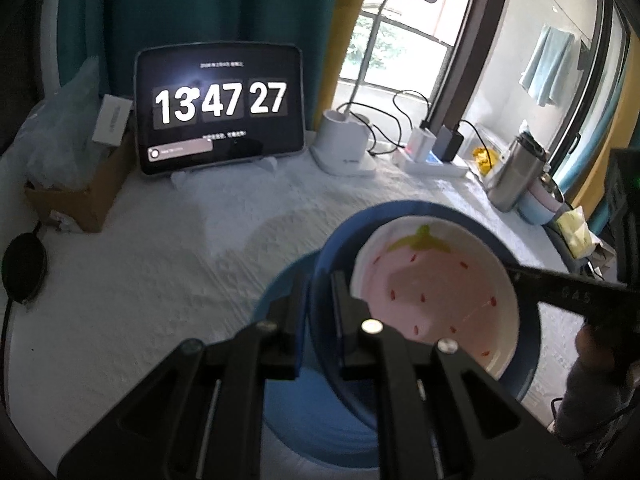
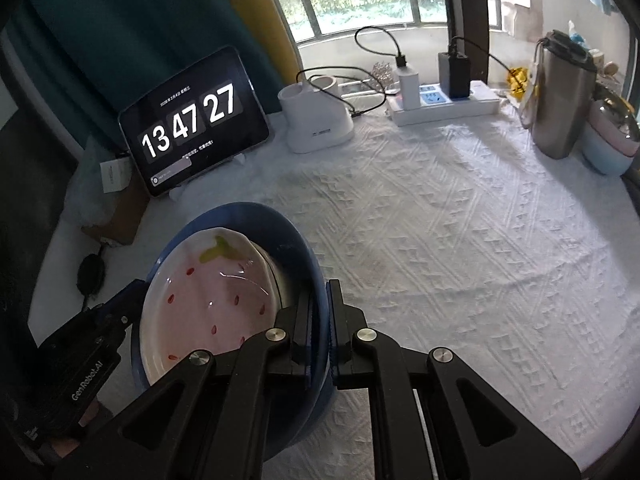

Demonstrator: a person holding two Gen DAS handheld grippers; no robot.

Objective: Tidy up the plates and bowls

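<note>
You are mid-carry with a nested stack, both tongs engaged on one load. The white table cover point(image 2: 460, 240) lies bare and open across the middle and right, so you have set-down room there. The blue bowl point(image 2: 296, 248) is the load: it holds the white strawberry dish point(image 2: 208, 300) inside it, and in the left wrist view a blue plate point(image 1: 288, 400) shows beneath the bowl; whether bowl and plate are touching I cannot tell.

Your left gripper point(image 1: 318, 312) is clenched on the near wall of the blue bowl, one finger outside and one inside. Your right gripper point(image 2: 318, 320) is likewise clamped on the opposite wall of that same bowl. Both grips are on the rim only, so I judge the stack liable to tip if one hand leads the other.

The next move calls for keeping both hands level and together, seating the bowl squarely, then letting go only once it rests.

Surroundings, by size: the tablet clock point(image 2: 192, 120) stands at the rear left, with a cardboard box point(image 1: 80, 200) beside it; the lamp base point(image 2: 316, 120) and power strip point(image 2: 444, 106) with trailing cables occupy the rear centre; a steel tumbler point(image 2: 560, 96) and pastel bowls point(image 2: 608, 148) crowd the far right edge. Keep clear of the rear row; nothing obstructs the middle.
</note>
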